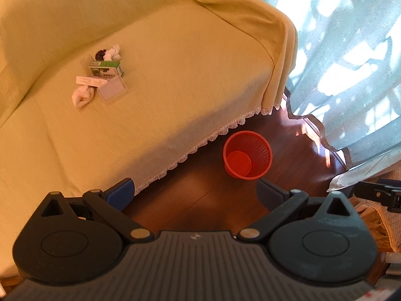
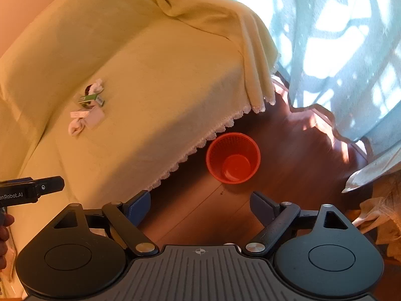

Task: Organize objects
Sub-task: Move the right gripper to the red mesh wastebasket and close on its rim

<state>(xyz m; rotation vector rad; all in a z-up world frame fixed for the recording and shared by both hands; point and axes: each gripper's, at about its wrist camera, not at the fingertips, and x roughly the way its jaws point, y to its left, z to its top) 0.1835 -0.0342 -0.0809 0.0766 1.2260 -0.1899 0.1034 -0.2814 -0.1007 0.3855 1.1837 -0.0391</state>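
A small heap of clutter lies on the yellow-covered sofa (image 1: 175,80): a green box (image 1: 106,69), crumpled white paper (image 1: 112,51), a dark lump (image 1: 100,54), a white strip (image 1: 91,81), a clear-sleeved card (image 1: 112,90) and a white rolled sock (image 1: 81,96). The same heap, with its green box (image 2: 91,99) and sock (image 2: 75,128), shows small in the right wrist view. An empty red mesh bin (image 1: 247,154) (image 2: 233,158) stands on the floor by the sofa's front edge. My left gripper (image 1: 196,190) and right gripper (image 2: 200,204) both hang open over the floor, holding nothing, far from the heap.
Dark wooden floor (image 1: 200,188) runs below the sofa's lace hem. Pale blue curtains (image 1: 351,62) hang at the right with sunlight behind. Cream fabric (image 2: 381,220) lies at the far right. The left gripper's body (image 2: 30,190) and a hand (image 2: 3,228) show at the left edge.
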